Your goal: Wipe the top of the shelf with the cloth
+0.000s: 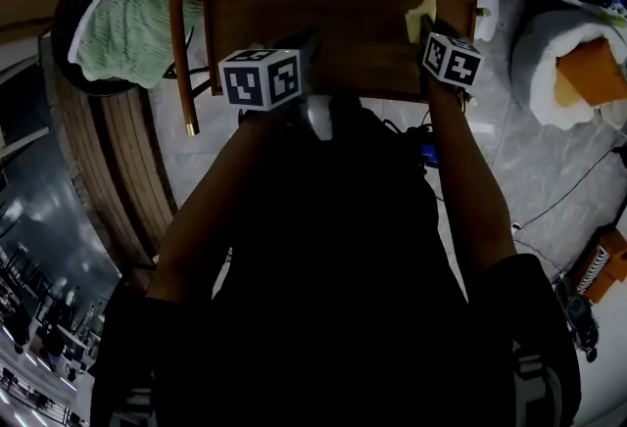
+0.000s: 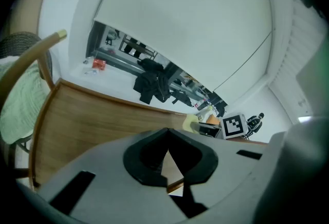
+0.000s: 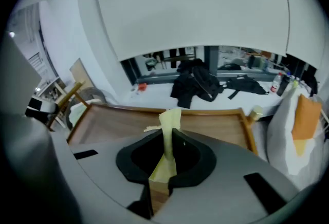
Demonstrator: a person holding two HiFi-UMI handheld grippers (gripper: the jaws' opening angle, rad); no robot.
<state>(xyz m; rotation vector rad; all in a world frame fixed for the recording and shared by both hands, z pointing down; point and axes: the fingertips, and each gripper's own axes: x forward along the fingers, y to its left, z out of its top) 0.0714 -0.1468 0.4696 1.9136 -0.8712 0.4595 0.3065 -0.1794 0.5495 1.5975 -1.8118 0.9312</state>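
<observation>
The shelf top (image 1: 333, 33) is the biggest thing here: a flat board of warm brown wood with a smooth, faintly grained face and a raised, lighter lip round its edge. Its long axis runs from the person's left to right. To its left a dark round basket (image 1: 69, 4) holds a soft green knitted fabric (image 1: 122, 23), and a slim wooden rod (image 1: 179, 43) leans beside them. The cloth (image 1: 419, 16) is a small, thin, pale yellow piece, limp and creased. It sits at the far right end of the board, so nearly all the bare wood lies to its left, and a wipe would most likely run leftward along the long axis. The right gripper (image 3: 167, 133) is closed on the cloth (image 3: 171, 118), which is pinched into a narrow fold that pokes out past the black pads toward the wood. No view shows whether the cloth is pressed onto the surface. The left gripper (image 2: 167, 131) hangs over the near middle of the board, well apart from the cloth, with its jaws brought together and nothing between them. The right hand is therefore the one placed to do the wiping.
</observation>
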